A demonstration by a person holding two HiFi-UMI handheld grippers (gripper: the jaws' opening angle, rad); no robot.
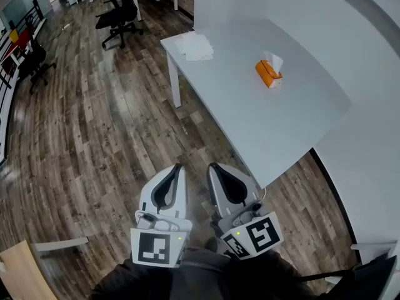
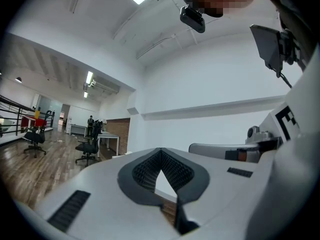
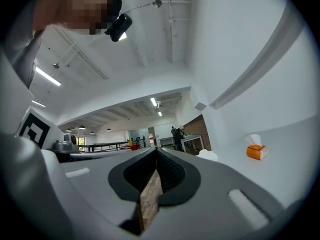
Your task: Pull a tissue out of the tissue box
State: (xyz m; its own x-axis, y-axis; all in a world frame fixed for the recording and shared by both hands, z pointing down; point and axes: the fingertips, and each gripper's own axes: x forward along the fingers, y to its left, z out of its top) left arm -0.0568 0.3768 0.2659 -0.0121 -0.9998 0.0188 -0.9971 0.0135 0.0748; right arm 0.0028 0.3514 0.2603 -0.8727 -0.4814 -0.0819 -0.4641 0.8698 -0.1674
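An orange tissue box [image 1: 268,74] stands on the white table [image 1: 262,124], with a white tissue [image 1: 274,60] sticking up from its slot. The right gripper view has the tissue box [image 3: 256,152] far off at the right. Both grippers hang over the wooden floor, short of the table's near corner and well away from the box. My left gripper [image 1: 178,166] is shut with nothing in it; its jaws meet at the tip in its own view [image 2: 160,150]. My right gripper [image 1: 212,165] is beside it, also shut and holding nothing [image 3: 156,151].
A loose pile of white tissues [image 1: 195,45] lies at the table's far corner. A white wall [image 1: 362,55] runs behind and beside the table. Black office chairs [image 1: 119,14] stand on the floor farther back. A pale wooden board [image 1: 22,270] is at the bottom left.
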